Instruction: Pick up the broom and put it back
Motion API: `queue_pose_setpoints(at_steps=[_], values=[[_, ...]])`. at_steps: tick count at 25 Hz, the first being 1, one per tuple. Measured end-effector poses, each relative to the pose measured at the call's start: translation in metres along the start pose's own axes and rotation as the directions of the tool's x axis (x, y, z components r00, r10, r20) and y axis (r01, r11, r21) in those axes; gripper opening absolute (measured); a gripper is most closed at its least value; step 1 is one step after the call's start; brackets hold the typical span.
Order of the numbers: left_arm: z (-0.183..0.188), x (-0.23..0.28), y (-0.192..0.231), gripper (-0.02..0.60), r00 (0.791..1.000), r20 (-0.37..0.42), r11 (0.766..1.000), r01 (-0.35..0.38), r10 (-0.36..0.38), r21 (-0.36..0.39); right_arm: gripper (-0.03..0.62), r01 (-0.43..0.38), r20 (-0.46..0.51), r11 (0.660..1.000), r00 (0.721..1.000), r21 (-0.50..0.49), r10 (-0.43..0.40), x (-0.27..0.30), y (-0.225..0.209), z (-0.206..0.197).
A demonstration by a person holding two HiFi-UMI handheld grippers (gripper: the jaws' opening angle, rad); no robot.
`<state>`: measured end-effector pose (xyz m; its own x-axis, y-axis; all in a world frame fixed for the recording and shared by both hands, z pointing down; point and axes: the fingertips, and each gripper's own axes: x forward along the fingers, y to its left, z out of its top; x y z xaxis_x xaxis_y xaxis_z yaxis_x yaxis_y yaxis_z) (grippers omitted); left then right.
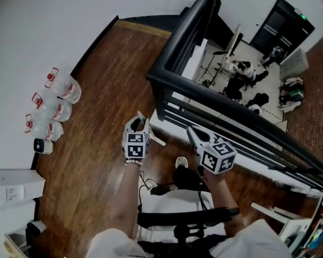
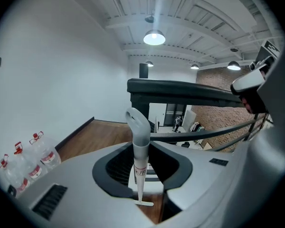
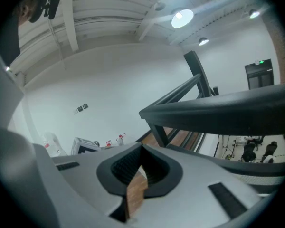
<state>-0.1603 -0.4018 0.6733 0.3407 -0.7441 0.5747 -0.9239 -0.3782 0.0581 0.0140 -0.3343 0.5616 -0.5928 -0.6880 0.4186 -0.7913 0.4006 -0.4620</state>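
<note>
- Slim white broom with a grey hooked plastic grip (image 2: 140, 151): held upright between the pads of the left gripper (image 2: 143, 171). The jaws are closed on the shaft just below the grey sleeve. A small crossbar is seen at its low end.
- Right gripper (image 3: 137, 175): jaws a narrow slit apart, brown wooden plank floor (image 3: 133, 194) seen through the gap, nothing held.
- Black metal railing (image 2: 190, 91): noted just beyond the broom, on the far side.
- Clear red-capped water bottles (image 2: 26, 163): lined along the left wall.
- Handling: the broom is judged light and stiff. Its shaft is thin and smooth, so twisting or sliding in the pads is likely. The thicker grey sleeve is judged the surer hold. The long end may swing against the railing.
</note>
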Motion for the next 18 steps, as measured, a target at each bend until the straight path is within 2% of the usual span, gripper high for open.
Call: queue_pose_setpoints(at_steps=[4,7,12,18], values=[[0.019,0.037,-0.004,0.103,0.999,-0.03,0.996,0.032,-0.029,0.079,0.011,0.018,0.005,1.0,1.0,0.015,-0.018,-0.004,-0.013,0.002],[0.031,0.064,-0.007,0.103,0.997,-0.047,0.992,0.06,-0.056,0.107,0.011,0.046,0.016,0.999,0.999,0.028,-0.046,-0.009,-0.029,0.006],[0.046,0.098,-0.014,0.104,0.993,-0.076,0.988,0.098,-0.089,0.122,0.011,0.074,0.023,0.996,0.997,0.039,-0.075,-0.015,-0.051,0.012],[0.055,0.122,-0.017,0.104,0.992,-0.079,0.989,0.103,-0.094,0.108,0.011,0.087,0.02,0.996,0.996,0.038,-0.088,-0.016,-0.068,0.015]])
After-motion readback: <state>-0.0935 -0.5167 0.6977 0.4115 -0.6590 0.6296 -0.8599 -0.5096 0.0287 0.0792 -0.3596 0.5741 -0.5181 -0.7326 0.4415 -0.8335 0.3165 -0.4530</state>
